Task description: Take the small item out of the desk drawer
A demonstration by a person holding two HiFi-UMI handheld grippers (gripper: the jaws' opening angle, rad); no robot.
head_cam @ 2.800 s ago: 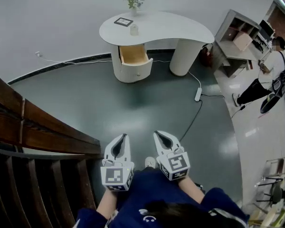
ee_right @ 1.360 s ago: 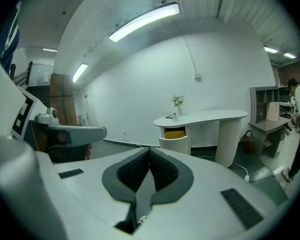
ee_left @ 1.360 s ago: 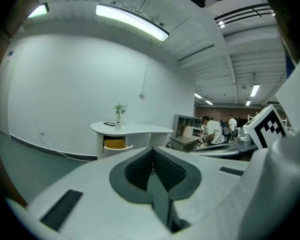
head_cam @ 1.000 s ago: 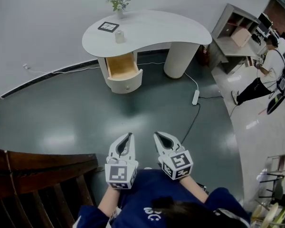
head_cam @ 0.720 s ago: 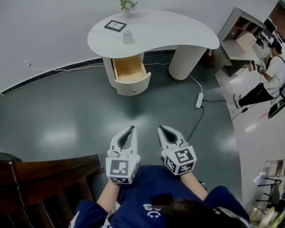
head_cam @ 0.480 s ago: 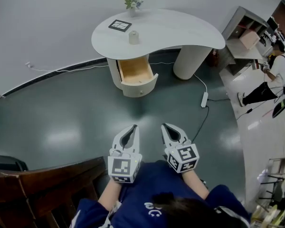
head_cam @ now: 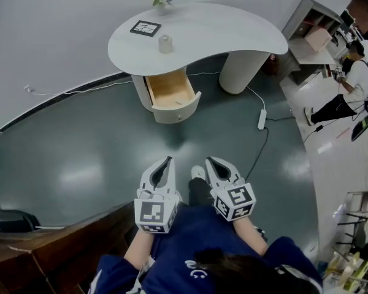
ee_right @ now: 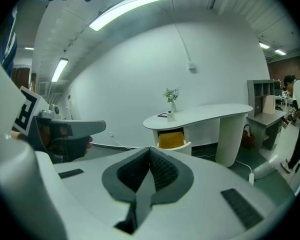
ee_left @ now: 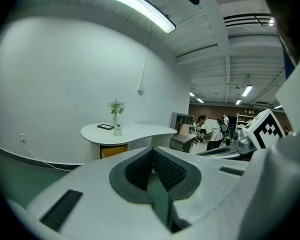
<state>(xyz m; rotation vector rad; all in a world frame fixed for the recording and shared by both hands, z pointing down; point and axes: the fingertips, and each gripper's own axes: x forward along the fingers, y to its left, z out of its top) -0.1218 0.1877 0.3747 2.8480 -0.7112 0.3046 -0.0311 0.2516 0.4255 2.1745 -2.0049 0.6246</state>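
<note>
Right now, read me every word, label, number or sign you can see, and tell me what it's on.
No text is legible.
Left gripper and right gripper: square marker patterns only, no letters.
White print on the blue shirt: too blurred to read.
Framed card on the desk: too small to read.
</note>
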